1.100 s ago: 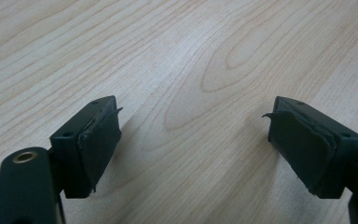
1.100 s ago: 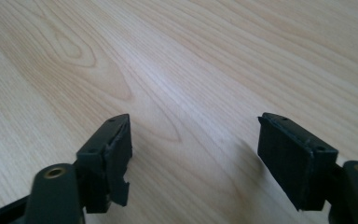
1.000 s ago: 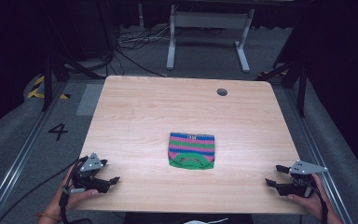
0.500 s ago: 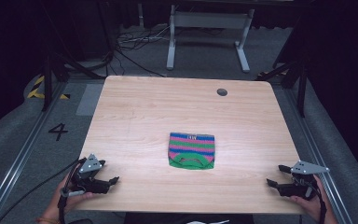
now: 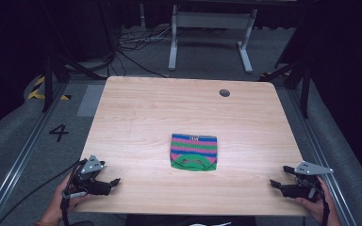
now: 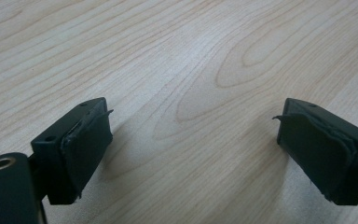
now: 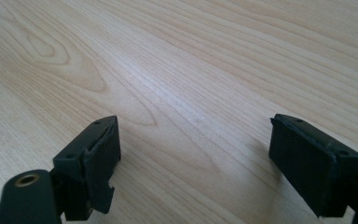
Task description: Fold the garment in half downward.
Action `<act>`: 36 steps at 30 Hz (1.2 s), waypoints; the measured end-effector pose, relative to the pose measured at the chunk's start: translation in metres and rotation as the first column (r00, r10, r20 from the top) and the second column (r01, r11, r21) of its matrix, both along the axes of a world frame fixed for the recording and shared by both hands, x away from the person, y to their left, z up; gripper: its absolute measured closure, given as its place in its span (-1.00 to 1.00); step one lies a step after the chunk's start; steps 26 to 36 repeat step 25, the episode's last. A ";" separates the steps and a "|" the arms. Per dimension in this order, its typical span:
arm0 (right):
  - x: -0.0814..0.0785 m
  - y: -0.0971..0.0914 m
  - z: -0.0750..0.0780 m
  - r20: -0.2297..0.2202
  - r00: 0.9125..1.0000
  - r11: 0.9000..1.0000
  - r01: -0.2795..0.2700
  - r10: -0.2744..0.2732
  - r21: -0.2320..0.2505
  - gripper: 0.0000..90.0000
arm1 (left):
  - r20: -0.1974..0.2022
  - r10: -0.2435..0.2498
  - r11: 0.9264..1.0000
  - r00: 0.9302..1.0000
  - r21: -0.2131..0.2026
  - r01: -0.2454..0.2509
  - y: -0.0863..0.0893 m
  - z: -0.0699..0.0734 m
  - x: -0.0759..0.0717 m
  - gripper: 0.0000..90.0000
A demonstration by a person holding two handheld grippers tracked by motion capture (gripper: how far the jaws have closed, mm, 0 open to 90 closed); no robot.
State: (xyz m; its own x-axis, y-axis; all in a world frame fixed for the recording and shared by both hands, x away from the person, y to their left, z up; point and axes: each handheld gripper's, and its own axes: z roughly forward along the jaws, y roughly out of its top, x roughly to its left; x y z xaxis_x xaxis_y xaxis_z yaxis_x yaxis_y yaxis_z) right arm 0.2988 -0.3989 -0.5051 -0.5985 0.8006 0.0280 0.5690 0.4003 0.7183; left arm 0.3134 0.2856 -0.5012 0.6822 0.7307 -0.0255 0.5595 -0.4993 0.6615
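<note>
The folded, striped green, pink and blue cloth (image 5: 193, 151) lies mid-table. Well apart from it, the left gripper (image 5: 114, 181) and right gripper (image 5: 273, 183) have just been opening, empty jaws spread: probably released and finished.

- The folded cloth (image 5: 193, 151) lies on the table (image 5: 136, 113), near its middle and somewhat toward the near edge.
- The left gripper (image 5: 114, 182) sits at the near left corner, well apart from the cloth.
- The right gripper (image 5: 273, 184) sits at the near right corner, facing inward.
- A small round hole (image 5: 224, 92) lies at the far right, behind the cloth.
</note>
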 end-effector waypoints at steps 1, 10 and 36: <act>0.000 0.000 0.000 0.000 1.000 1.000 0.000 0.000 0.000 -0.62 | -0.004 0.005 1.000 1.000 -0.001 -0.005 0.000 0.000 0.000 -0.81; 0.000 0.000 0.000 -0.001 1.000 1.000 0.004 -0.004 -0.003 -0.65 | -0.012 0.009 1.000 1.000 0.005 -0.009 0.000 0.000 0.001 -0.85; 0.000 0.000 0.000 -0.002 1.000 1.000 0.004 -0.004 -0.003 -0.65 | -0.023 0.027 0.999 0.999 0.019 -0.027 -0.002 -0.001 0.004 -1.00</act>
